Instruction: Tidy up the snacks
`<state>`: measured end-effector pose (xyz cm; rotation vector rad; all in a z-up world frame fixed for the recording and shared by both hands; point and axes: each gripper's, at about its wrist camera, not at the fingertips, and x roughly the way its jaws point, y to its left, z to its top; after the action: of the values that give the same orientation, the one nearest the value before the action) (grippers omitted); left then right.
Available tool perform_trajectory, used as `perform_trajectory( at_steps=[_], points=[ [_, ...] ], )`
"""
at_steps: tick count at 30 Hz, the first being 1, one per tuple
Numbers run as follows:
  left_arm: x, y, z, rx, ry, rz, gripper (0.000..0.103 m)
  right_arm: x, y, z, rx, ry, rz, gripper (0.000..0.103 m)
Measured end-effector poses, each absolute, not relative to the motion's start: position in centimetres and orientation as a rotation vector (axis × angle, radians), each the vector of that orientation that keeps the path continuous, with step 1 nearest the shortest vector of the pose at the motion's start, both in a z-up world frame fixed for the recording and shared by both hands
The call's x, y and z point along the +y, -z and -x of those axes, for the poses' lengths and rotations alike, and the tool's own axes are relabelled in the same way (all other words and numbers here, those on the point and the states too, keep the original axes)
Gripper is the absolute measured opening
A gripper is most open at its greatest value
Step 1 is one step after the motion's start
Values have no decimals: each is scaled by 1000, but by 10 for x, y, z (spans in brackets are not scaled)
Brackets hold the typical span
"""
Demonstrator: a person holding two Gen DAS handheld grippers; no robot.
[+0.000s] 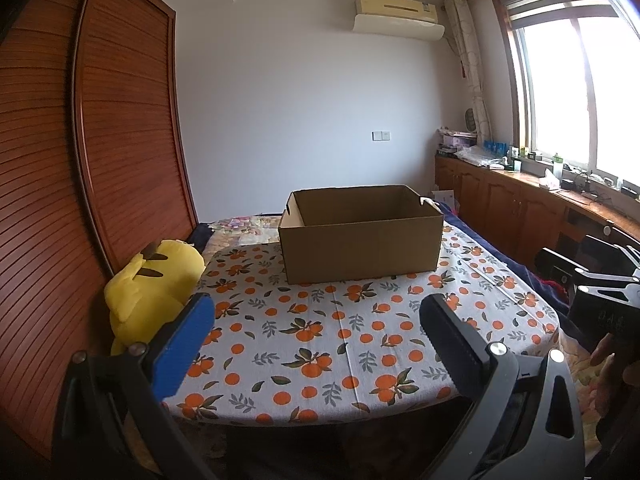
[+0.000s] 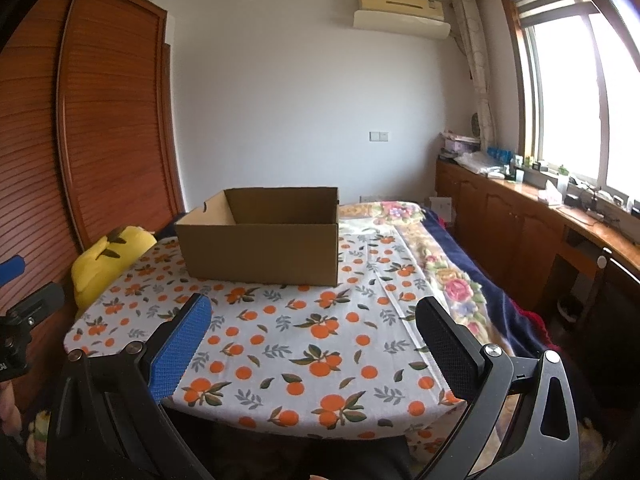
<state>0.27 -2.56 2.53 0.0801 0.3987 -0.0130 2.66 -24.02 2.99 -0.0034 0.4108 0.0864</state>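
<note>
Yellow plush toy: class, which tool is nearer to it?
Left. The left tool hangs just right of the plush toy; the right tool sits farther right.

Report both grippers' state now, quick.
Left gripper: open, holding nothing, above the orange-print tablecloth.
Right gripper: open, holding nothing, facing the cardboard box.

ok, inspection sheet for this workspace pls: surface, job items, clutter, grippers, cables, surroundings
Surface: table under an orange-print cloth, on a bed.
Job's things: open cardboard box at the far side; inside hidden; no snacks seen.
Clutter: yellow plush at the table's left edge.
Grippers: left gripper and right gripper open, holding nothing.
Cables: nothing seen near the table.
Surroundings: wardrobe left, window and cluttered counter right.
</note>
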Motion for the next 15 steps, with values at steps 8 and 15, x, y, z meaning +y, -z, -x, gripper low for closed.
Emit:
perform_trajectory(
  at_steps=[8, 15],
  points=[
    [-25, -24, -1, 389, 8, -76, 103, -241, -30, -27, 409, -84, 7, 103],
    [-24, -25, 0, 386, 9, -76, 103, -242, -29, -26, 411, -86, 11, 103]
  ],
)
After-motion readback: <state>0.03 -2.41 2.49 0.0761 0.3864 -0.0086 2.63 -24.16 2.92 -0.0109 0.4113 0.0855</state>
